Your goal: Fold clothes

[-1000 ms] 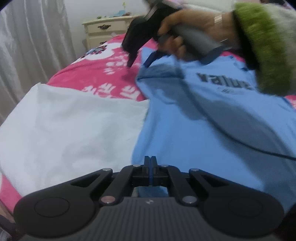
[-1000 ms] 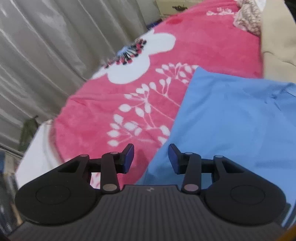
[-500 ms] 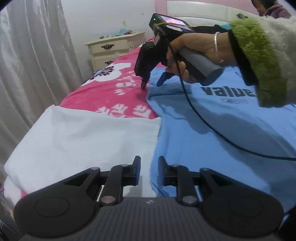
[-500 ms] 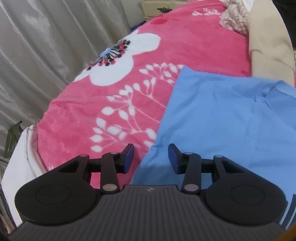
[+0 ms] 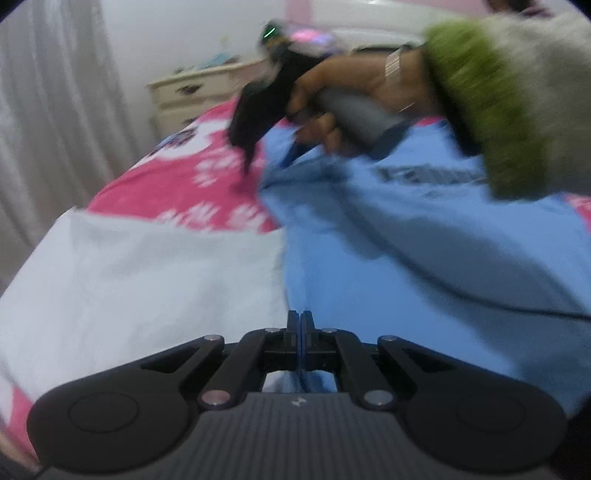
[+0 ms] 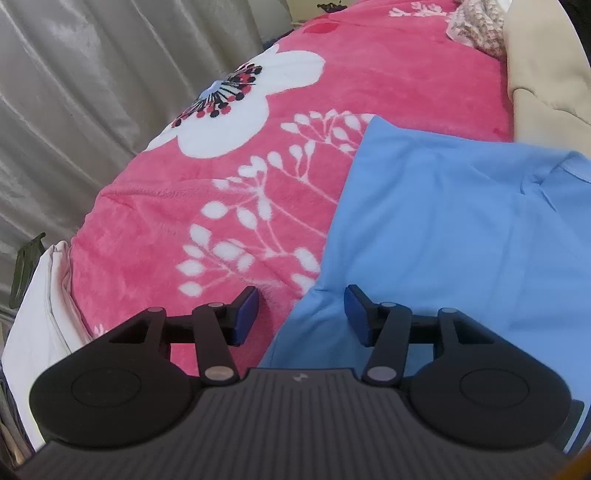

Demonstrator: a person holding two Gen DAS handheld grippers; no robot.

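Note:
A light blue T-shirt (image 5: pixel 406 277) with dark lettering lies spread on the pink flowered blanket (image 5: pixel 177 184). My left gripper (image 5: pixel 301 321) is shut on the shirt's near left edge, where it meets a white cloth (image 5: pixel 147 288). Farther back a hand in a green-cuffed sleeve holds my right gripper (image 5: pixel 267 160) at the shirt's far corner. In the right wrist view the right gripper (image 6: pixel 301 306) is opening. The edge of the blue shirt (image 6: pixel 461 221) lies between its fingers, and the pads do not press it.
A cream nightstand (image 5: pixel 199 92) stands beyond the bed. Grey curtains (image 6: pixel 74 92) hang along the bed's side. A beige cloth (image 6: pixel 546 66) and a knitted item (image 6: pixel 476 26) lie at the far end. A black cable (image 5: pixel 480 295) trails over the shirt.
My left gripper was shut, opened half a second ago, and has shut again at the shirt's edge. The right gripper's fingers have spread wider apart over the shirt's corner.

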